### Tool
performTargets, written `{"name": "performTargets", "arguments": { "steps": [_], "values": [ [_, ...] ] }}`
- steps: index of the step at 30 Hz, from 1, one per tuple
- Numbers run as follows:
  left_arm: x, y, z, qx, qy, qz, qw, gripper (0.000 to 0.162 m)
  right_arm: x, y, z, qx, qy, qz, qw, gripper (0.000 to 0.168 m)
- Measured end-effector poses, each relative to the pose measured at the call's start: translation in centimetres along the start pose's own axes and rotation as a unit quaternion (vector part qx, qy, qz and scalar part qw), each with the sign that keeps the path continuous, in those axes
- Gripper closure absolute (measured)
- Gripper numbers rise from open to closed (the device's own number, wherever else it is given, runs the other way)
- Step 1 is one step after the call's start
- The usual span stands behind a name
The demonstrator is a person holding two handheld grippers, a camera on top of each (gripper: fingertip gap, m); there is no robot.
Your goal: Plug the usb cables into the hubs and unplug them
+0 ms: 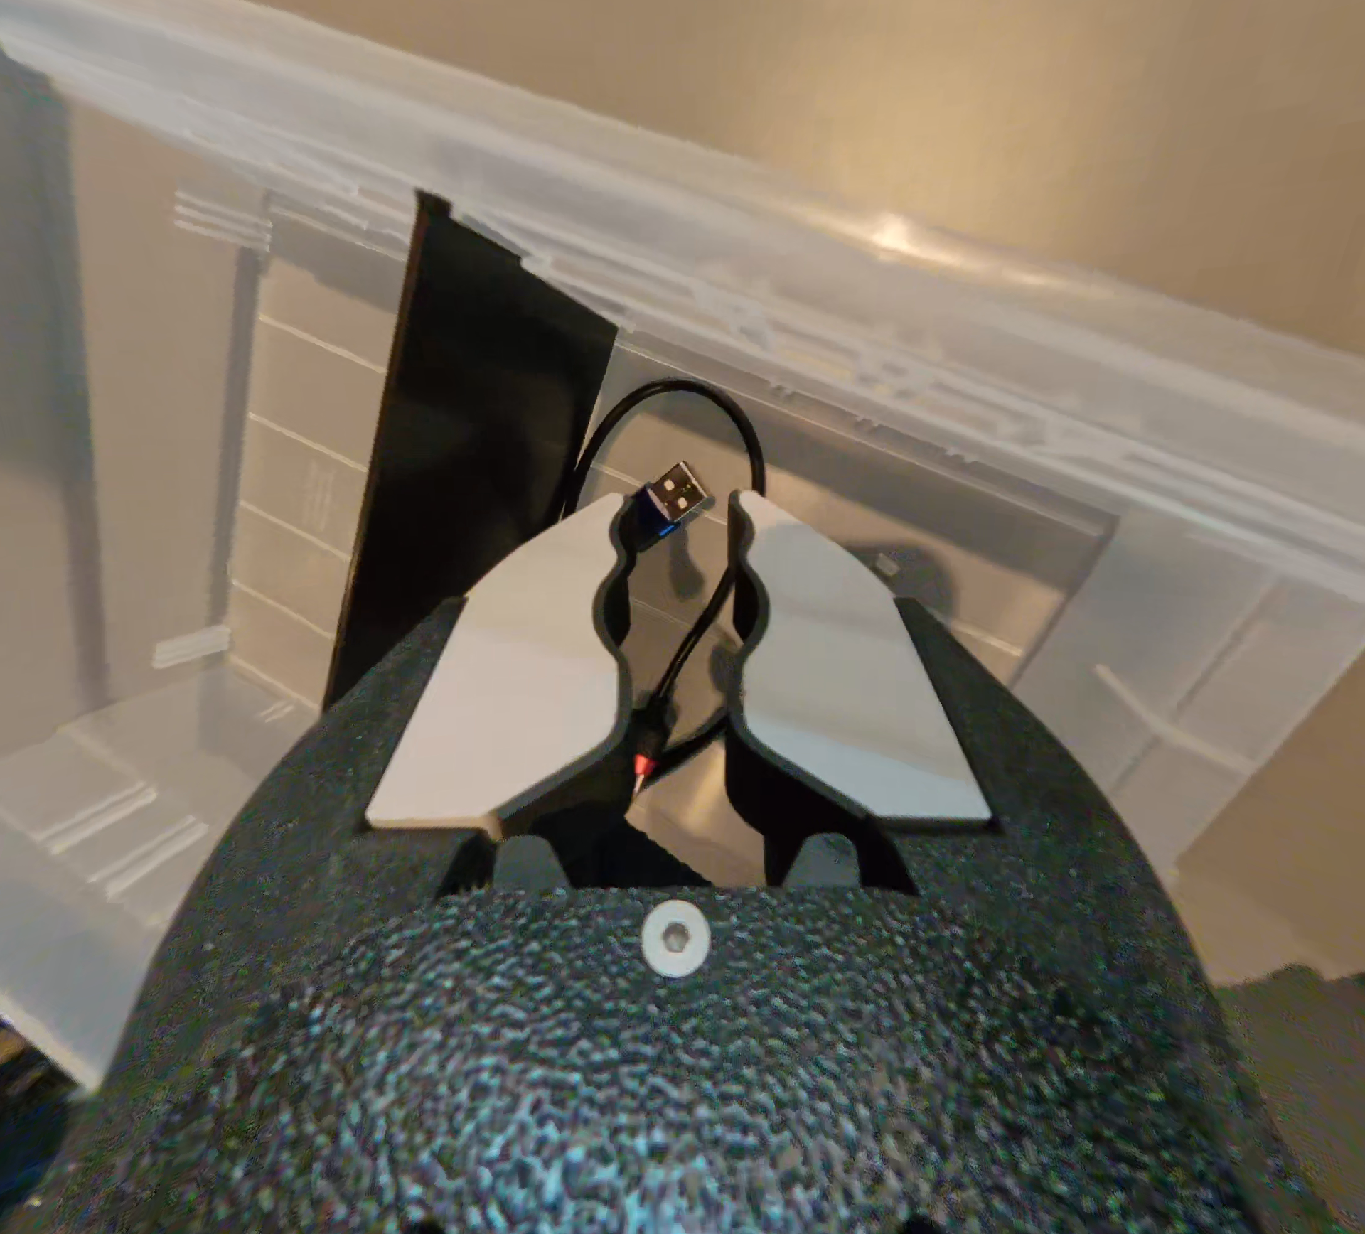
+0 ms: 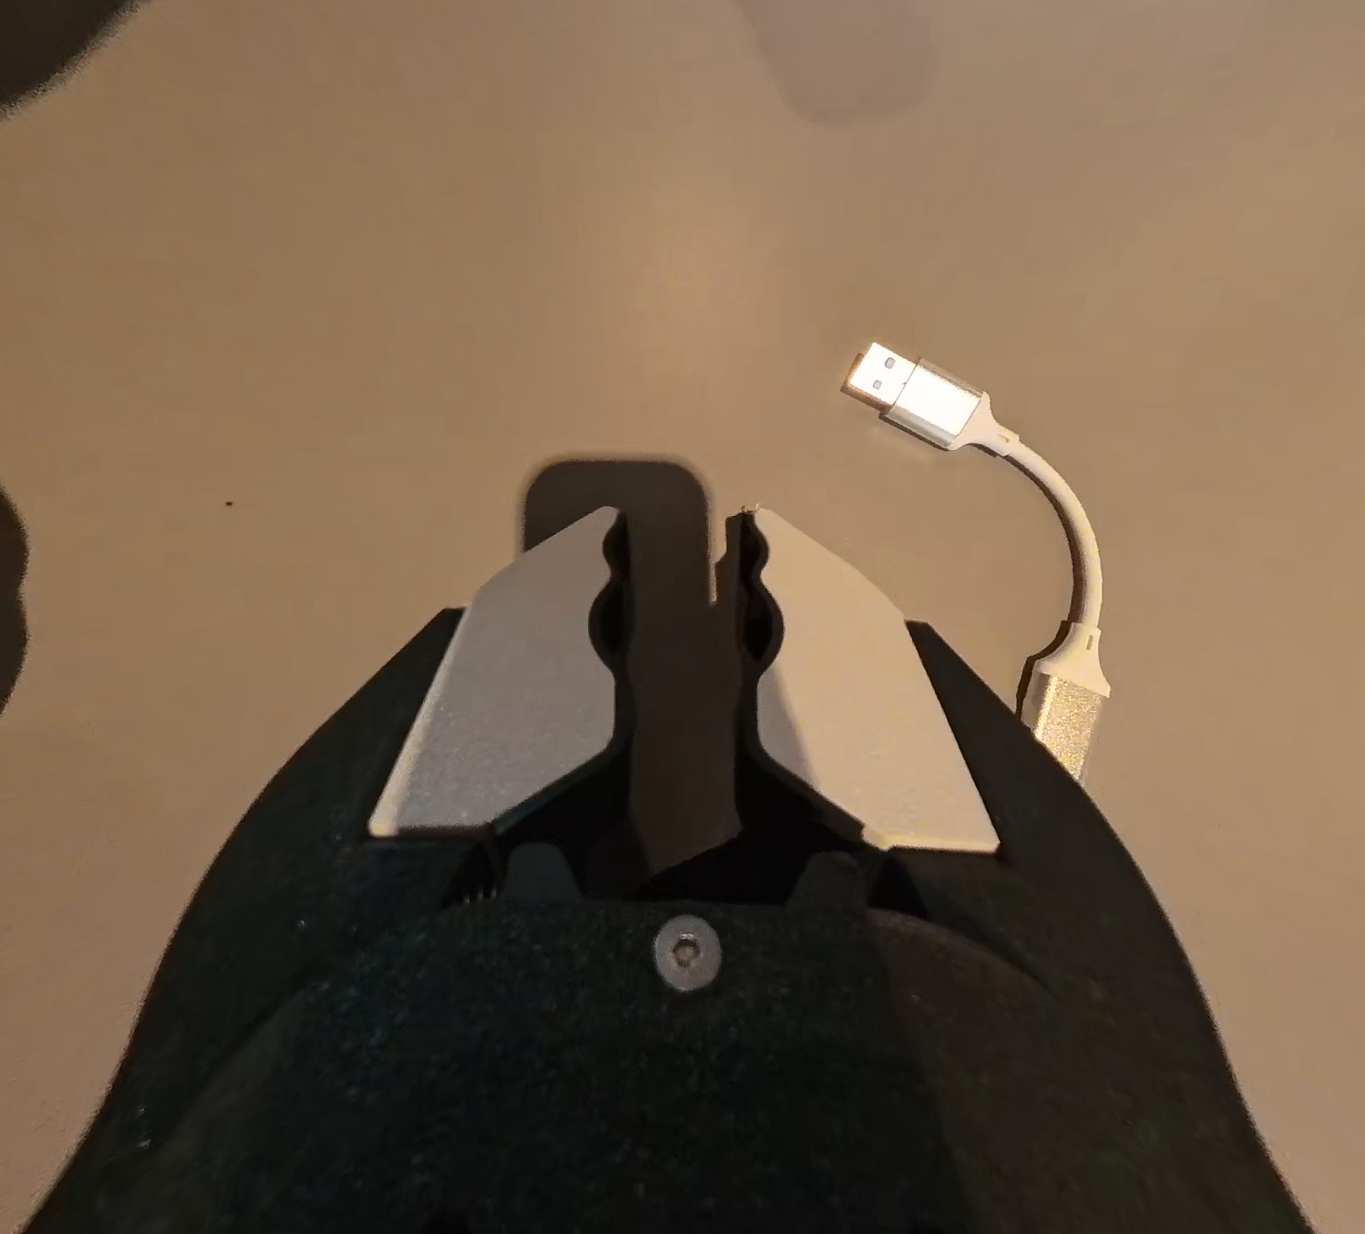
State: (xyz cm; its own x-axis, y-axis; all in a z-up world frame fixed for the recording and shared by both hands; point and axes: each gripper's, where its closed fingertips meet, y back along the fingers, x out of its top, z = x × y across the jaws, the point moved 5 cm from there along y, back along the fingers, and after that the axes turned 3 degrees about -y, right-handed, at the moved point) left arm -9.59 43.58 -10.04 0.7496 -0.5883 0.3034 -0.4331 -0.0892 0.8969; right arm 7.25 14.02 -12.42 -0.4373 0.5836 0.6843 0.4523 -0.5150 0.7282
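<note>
While your left gripper [image 1: 676,504] hangs released over the clear bin [image 1: 739,283], the black cable's plug [image 1: 668,497] lies loose between its tips, joined to nothing. Your right gripper [image 2: 676,519] seems clamped on a dark hub [image 2: 650,608], though shadow hides the contact. Just right of it, the white cable [image 2: 1064,534] rests unplugged on the surface [image 2: 443,238]. Judging by this, every plugging is left.
</note>
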Motion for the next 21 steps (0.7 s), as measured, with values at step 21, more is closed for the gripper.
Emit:
{"name": "performTargets", "arguments": {
  "steps": [21],
  "values": [
    [0.0,-1.3,-1.0,-0.067,-0.345,-0.116,0.929,0.145,-0.2,0.2,-0.2,0.029,0.011,0.007,0.999,0.141]
  ]
}}
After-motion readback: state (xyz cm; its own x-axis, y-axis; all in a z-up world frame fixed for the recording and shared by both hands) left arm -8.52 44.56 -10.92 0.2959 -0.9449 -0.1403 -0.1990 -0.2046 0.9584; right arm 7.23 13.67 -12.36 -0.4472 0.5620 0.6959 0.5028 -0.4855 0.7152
